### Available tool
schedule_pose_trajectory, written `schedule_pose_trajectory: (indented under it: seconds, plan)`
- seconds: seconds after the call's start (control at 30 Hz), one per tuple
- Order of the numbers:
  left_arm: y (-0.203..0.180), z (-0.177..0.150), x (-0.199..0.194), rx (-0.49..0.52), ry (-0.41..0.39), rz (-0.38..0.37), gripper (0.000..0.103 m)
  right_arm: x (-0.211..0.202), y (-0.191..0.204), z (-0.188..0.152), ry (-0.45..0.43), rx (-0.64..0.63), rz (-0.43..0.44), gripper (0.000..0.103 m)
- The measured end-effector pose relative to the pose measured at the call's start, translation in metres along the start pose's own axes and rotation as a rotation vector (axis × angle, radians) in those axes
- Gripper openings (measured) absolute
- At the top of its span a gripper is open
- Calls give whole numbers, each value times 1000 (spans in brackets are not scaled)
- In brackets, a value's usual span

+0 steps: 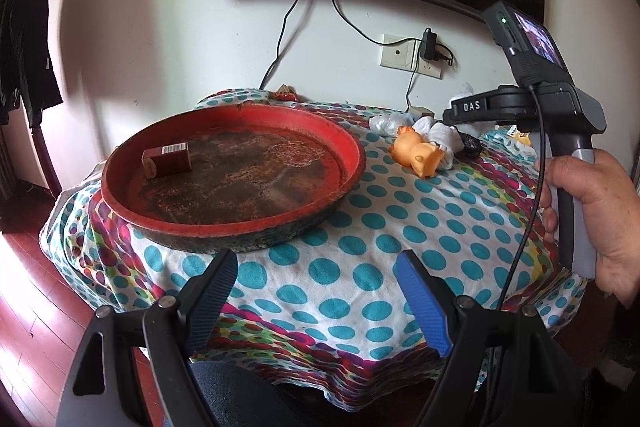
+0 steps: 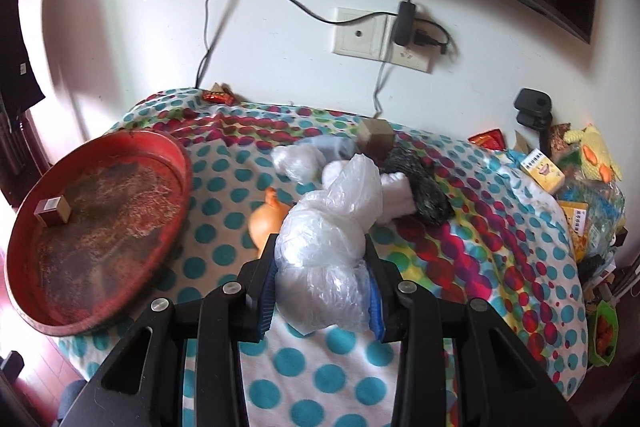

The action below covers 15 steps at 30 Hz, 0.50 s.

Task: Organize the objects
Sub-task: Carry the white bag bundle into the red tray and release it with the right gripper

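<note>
Right gripper (image 2: 322, 269) clamping plastic bag (image 2: 324, 251), box (image 2: 53, 211) in tray (image 2: 180, 163)

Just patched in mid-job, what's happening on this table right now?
A person is tidying a dotted tablecloth with a pair of tongs in each hand. The right tongs are shut on a crumpled clear plastic bag, held above the cloth near the pile with the orange toy. The left tongs hang open and empty in front of the red tray, which holds only a small brown box.

orange toy (image 2: 266, 223) half hidden behind plastic bag (image 2: 328, 247)
</note>
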<state>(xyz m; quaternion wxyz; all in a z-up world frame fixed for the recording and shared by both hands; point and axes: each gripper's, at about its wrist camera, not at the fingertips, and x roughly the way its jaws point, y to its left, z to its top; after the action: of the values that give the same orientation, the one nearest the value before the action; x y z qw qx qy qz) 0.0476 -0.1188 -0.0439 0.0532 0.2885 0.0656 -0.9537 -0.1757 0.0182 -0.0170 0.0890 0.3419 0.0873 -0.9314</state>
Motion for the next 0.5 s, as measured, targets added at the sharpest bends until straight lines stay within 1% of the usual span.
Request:
schedule_pose_trajectory:
  seconds: [0.23,0.5]
  plan:
    - [2,-1,2,-4,11,18,84,5,27,11,9,-32,18,34]
    - [4,-1,2,-11,7,27,84,7,43,26,8,-50,37,34]
